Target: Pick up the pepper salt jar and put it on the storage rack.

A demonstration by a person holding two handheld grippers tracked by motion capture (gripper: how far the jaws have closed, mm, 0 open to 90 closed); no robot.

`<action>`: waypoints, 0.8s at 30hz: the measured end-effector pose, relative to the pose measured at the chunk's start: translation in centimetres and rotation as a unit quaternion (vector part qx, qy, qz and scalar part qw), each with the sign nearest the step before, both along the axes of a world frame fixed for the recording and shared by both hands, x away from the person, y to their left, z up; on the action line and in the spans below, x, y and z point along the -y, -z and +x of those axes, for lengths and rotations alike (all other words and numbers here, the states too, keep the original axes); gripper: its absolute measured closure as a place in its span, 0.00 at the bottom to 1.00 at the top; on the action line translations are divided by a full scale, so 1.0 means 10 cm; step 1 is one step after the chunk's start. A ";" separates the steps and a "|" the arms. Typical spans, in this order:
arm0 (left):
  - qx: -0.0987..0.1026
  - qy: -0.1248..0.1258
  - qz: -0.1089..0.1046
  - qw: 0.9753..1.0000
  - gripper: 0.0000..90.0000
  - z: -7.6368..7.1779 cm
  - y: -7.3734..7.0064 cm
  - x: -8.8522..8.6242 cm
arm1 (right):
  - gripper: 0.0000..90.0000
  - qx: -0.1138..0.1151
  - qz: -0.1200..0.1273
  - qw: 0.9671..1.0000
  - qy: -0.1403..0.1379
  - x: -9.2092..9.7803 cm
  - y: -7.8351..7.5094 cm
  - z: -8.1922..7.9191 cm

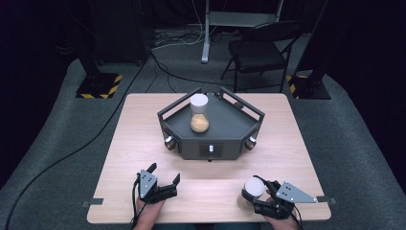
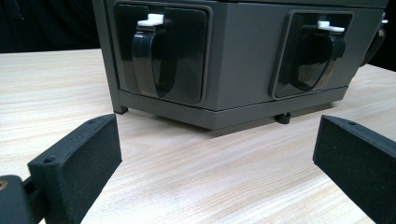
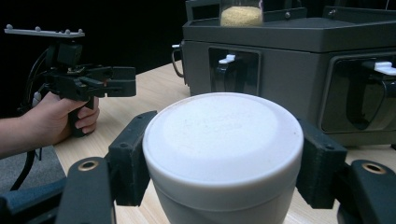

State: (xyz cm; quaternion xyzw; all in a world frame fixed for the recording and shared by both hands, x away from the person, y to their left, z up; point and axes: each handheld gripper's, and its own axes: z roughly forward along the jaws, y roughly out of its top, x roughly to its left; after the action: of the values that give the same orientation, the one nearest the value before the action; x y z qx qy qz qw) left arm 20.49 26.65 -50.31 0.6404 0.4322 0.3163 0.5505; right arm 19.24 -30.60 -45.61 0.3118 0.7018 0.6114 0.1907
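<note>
A dark grey angular box (image 1: 210,140) stands mid-table, with a railed top. On it rests a clear flask (image 1: 199,118) of orange grains under a white cap. My right gripper (image 1: 254,195) is near the front right edge, shut on a white-capped jar (image 1: 253,187). In the right gripper view the jaws press both sides of the jar (image 3: 223,135), with the box (image 3: 289,60) and the flask (image 3: 240,14) beyond. My left gripper (image 1: 165,173) is open at the front left, nothing between its jaws. The left gripper (image 2: 219,154) faces the box (image 2: 243,60) and its black latches.
The box's sides carry black latches with white tabs (image 2: 150,19). A hand (image 3: 70,121) holds the left gripper (image 3: 93,81) in the right gripper view. Behind the table are a folding chair (image 1: 261,48), stand bases with yellow-black stripes (image 1: 98,86) and floor cables (image 1: 163,67).
</note>
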 end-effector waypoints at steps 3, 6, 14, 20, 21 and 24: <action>0.000 -0.002 -0.001 1.000 0.00 0.00 0.00 0.00 | 0.35 -0.002 0.007 1.000 -0.001 0.01 -0.01 0.01; 0.000 -0.002 -0.001 1.000 0.00 0.00 0.00 0.00 | 0.35 0.001 0.007 1.000 -0.002 0.00 -0.05 0.02; -0.001 -0.001 0.005 1.000 0.01 0.00 -0.01 0.01 | 0.35 0.003 0.001 1.000 0.002 -0.08 -0.24 0.08; 0.000 0.001 0.006 1.000 0.01 0.00 -0.01 0.01 | 0.35 0.006 -0.007 1.000 0.005 -0.11 -0.43 0.14; -0.001 0.000 0.005 1.000 0.01 0.00 -0.01 0.01 | 0.35 0.008 -0.006 1.000 0.007 -0.11 -0.46 0.15; 0.000 0.000 0.005 1.000 0.01 0.00 -0.01 0.01 | 0.35 0.010 -0.002 1.000 0.010 -0.11 -0.53 0.18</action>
State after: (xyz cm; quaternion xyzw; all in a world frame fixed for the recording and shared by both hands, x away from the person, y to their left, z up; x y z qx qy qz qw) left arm 20.49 26.58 -50.25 0.6432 0.4308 0.3184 0.5471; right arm 21.01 -29.47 -40.27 0.3122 0.6978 0.6113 0.2048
